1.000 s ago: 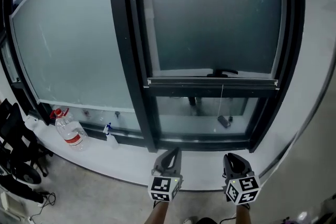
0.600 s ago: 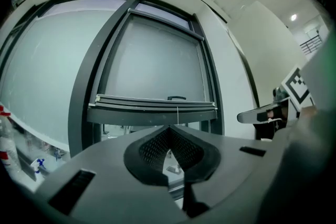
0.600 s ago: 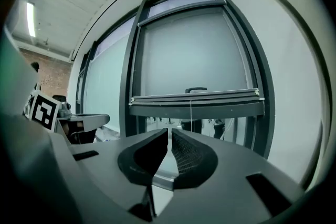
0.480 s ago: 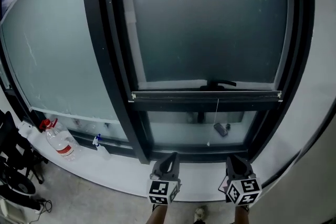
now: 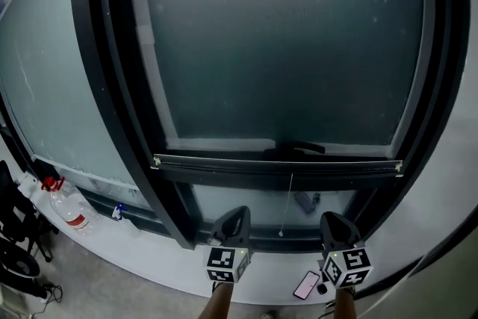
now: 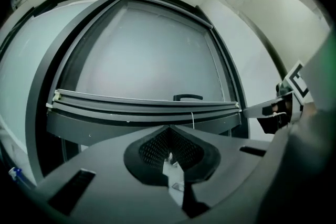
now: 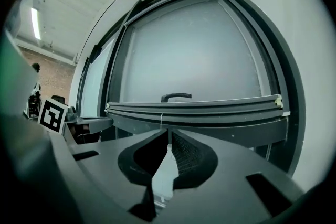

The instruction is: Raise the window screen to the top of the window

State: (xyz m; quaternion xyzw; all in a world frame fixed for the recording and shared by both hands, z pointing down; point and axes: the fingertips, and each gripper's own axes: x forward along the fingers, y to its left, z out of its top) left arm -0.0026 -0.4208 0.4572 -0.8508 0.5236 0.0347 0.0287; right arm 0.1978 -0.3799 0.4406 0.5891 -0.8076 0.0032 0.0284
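Showing in head view alone: phone (image 5: 307,285) near right hand-held gripper (image 5: 334,223).

Dark window screen (image 5: 284,48) drawn down, bottom rail (image 5: 276,163) level.

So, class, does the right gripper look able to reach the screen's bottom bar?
Probably yes: nothing stands between the right gripper and the bottom bar straight ahead, though its jaws are shut.

head view | window screen (image 5: 284,41) top cut off | sill object (image 5: 305,201) unidentifiable
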